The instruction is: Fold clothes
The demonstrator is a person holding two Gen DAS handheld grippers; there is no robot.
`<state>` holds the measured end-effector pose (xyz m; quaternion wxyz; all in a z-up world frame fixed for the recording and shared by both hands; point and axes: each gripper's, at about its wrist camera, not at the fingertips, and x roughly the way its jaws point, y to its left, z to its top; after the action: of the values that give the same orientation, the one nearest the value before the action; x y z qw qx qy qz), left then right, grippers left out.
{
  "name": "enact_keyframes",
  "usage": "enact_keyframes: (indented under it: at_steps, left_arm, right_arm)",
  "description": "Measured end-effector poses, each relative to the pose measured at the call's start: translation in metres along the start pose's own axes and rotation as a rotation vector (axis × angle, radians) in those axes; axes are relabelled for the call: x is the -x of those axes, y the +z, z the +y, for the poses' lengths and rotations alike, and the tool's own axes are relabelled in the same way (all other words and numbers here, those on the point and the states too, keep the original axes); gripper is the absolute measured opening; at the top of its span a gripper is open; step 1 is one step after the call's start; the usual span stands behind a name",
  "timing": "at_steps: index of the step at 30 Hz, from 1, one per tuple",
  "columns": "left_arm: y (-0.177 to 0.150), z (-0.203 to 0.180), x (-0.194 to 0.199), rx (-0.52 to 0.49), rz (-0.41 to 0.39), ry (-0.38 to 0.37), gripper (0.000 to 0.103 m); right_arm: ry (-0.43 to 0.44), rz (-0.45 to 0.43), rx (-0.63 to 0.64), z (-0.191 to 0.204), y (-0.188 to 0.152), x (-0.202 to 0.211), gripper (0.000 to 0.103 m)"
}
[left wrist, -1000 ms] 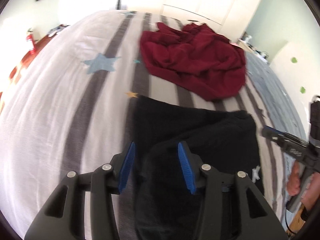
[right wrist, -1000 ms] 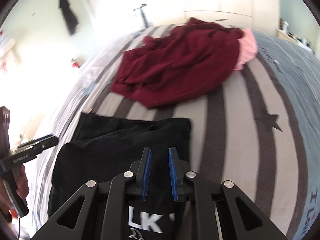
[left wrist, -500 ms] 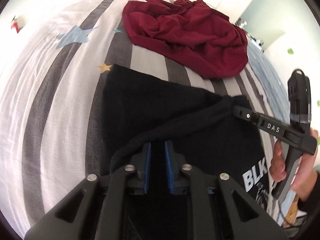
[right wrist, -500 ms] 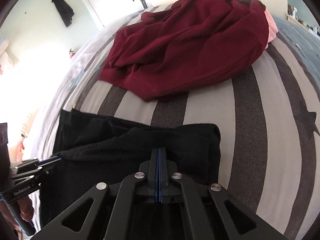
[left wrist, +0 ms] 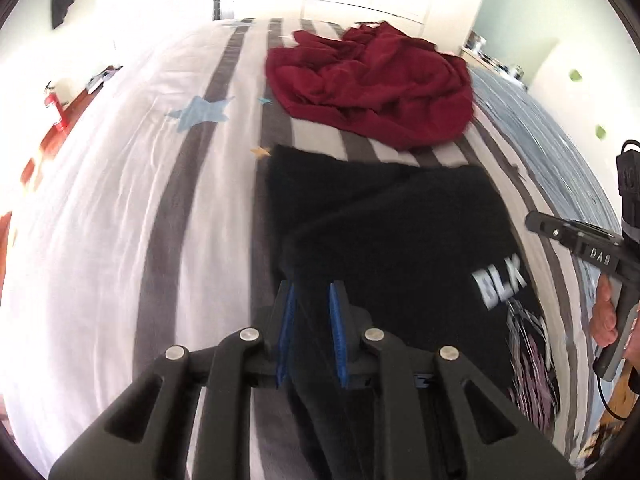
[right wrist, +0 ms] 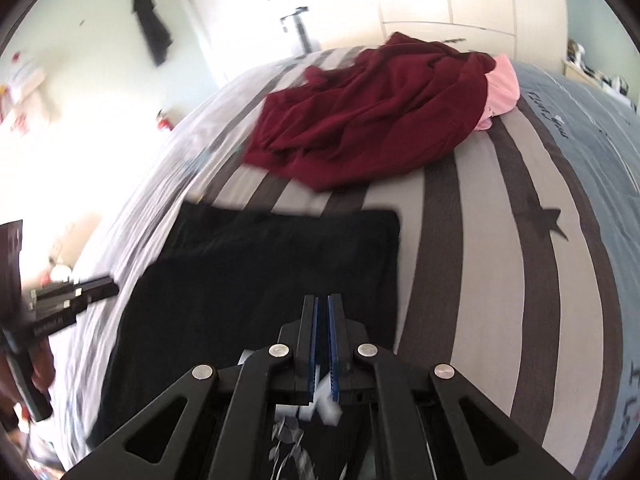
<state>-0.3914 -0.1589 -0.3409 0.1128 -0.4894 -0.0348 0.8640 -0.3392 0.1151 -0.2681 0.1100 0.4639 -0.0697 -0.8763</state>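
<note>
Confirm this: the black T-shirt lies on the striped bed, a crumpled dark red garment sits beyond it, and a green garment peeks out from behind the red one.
Not quite. The garment peeking out from behind the dark red garment is pink, not green, as the right wrist view shows. The black T-shirt does lie on the striped bed, nearer than the red one.

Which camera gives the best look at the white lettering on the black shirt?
The left wrist view. There the lettering lies uncovered on the black shirt, readable as three white letters despite some blur. In the right wrist view only white bits of it peek out beneath the right gripper.
</note>
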Motion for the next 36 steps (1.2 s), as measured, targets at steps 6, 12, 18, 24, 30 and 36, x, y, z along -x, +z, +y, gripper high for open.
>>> enact_keyframes:
  at_steps: [6,12,18,24,30,36]
  left_arm:
    - [-0.061,-0.041,0.013,-0.032,0.032,-0.019,0.014]
    - [-0.097,-0.031,-0.006,-0.040,0.069,0.034,0.014]
    - [-0.105,-0.033,0.016,-0.023,0.055,0.053,0.014]
    - [-0.125,-0.057,0.035,0.052,0.041,-0.108,0.014]
    - [-0.172,-0.051,0.010,0.123,0.081,-0.116,0.014]
    - [-0.160,-0.062,0.031,0.119,0.080,-0.119,0.014]
  right_arm:
    - [0.015,0.057,-0.024,0.048,-0.085,0.027,0.006]
    - [-0.051,0.114,0.034,0.069,-0.139,0.012,0.006]
    - [-0.078,0.089,0.018,0.067,-0.144,0.029,0.006]
    - [0.017,0.040,0.004,0.092,-0.154,0.061,0.006]
    - [-0.005,0.113,-0.042,0.100,-0.198,0.028,0.006]
    - [-0.005,0.096,-0.062,0.101,-0.188,0.042,0.006]
